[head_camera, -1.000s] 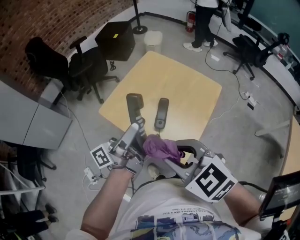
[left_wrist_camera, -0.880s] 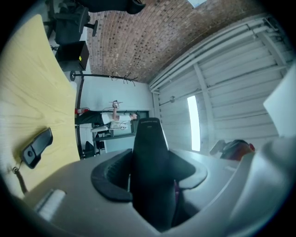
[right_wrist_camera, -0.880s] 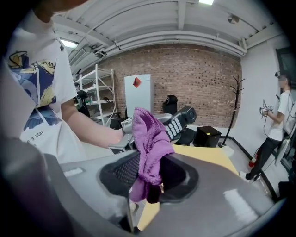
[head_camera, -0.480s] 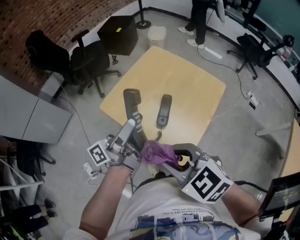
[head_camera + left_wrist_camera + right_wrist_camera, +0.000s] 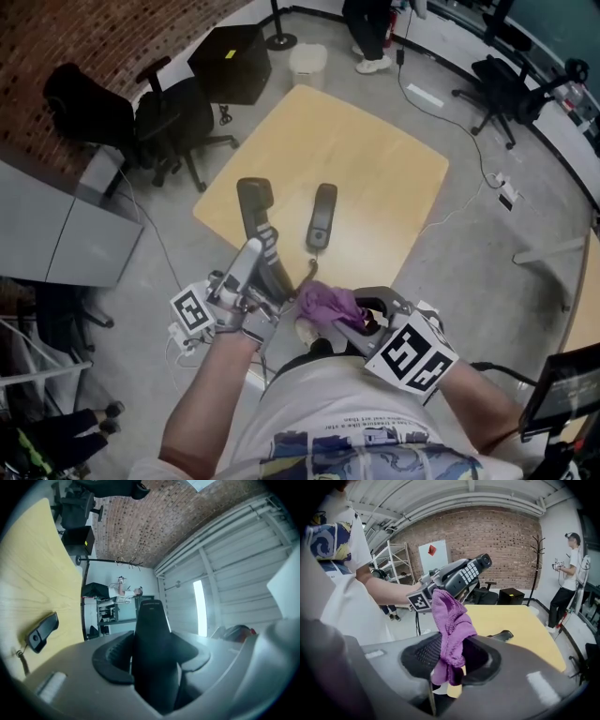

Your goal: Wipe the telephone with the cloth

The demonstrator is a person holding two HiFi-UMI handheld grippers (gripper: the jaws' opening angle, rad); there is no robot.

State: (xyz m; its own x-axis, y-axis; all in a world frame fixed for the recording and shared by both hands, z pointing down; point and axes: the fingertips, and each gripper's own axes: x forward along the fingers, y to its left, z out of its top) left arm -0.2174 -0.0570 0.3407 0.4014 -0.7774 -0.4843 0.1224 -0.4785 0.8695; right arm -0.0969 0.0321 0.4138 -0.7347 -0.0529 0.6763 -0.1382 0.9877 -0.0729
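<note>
L tongs (image 5: 152,657) clamped on black phone (image 5: 151,630), its far end tilted up, over table's (image 5: 375,169) near edge. R tongs (image 5: 452,660) pinch purple cloth (image 5: 450,620), bunched, sticking up betw. jaws, just beside phone; contact unclear. Second black phone part (image 5: 322,216) w/ cord lies flat on table near that edge. Office chairs (image 5: 173,127) off table's left side.

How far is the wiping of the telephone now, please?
Done: the left claw grips the telephone, and the right claw grips the cloth. In hand: the cloth is near the telephone; contact is unclear. Left, it seems: the wiping itself.
</note>
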